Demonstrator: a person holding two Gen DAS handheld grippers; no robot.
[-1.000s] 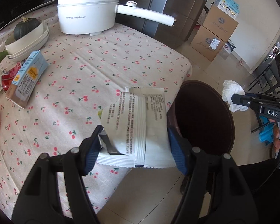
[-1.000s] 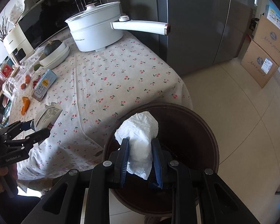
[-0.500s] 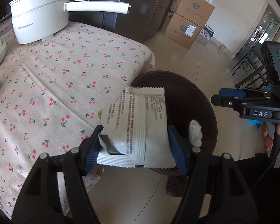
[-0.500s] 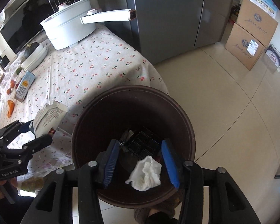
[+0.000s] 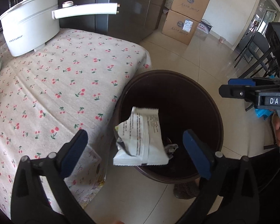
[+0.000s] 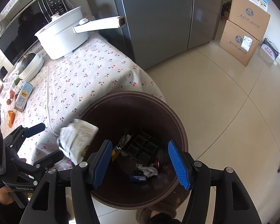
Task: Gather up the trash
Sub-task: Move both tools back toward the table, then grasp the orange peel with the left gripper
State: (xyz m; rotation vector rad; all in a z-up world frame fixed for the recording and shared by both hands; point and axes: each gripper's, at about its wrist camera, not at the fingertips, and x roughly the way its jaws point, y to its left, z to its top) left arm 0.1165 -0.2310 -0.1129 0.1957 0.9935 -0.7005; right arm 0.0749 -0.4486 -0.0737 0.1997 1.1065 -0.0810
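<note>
Because the left gripper (image 5: 134,155) has just spread wide above the bin (image 5: 217,119), the wrapper (image 5: 141,141) drops free over its rim, while the right gripper (image 6: 140,165), half open and empty, hangs over the bin too.

Home kitchen; fridge (image 6: 158,18), microwave (image 6: 18,37), cooking pot (image 6: 63,37)

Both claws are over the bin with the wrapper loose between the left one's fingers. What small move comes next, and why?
Probably swing the left claw back over the table. Its jaws have just opened, and the white wrapper hangs free over the brown bin; a blue carton and orange scraps remain there.
</note>
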